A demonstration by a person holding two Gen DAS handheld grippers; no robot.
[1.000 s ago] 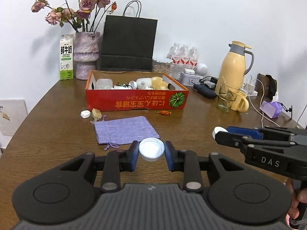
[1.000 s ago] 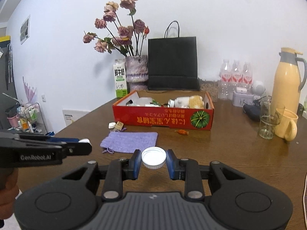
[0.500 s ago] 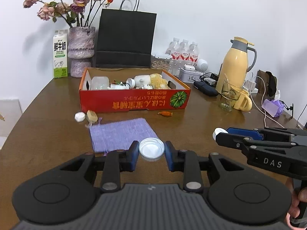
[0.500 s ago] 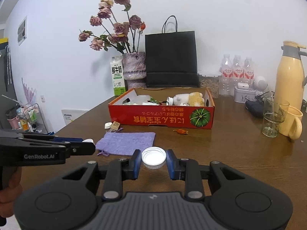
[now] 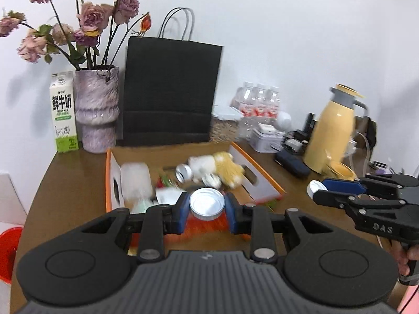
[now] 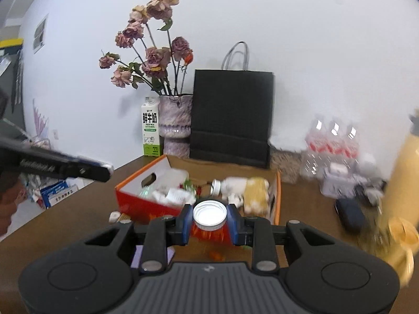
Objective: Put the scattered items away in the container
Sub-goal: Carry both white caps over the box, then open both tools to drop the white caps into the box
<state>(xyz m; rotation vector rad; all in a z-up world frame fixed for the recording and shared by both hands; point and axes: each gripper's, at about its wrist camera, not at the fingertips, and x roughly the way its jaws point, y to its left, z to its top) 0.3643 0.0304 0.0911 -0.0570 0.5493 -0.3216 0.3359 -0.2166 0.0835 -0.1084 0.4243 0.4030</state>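
Across the brown table [image 5: 68,183] both grippers have swept forward to the red box [image 6: 136,204], left gripper [image 5: 207,205] and right gripper [image 6: 209,216] each clamping a white cap [image 5: 207,203] just short of its rim, ready for dropping in

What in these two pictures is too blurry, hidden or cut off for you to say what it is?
- Left wrist view: the red box contents smear with motion; only a yellow plush reads. The left gripper, holding a white cap, covers the box's near wall.
- Right wrist view: the yellow jug is cut by the right edge and blurred; the small orange scrap on the table is too small to name.
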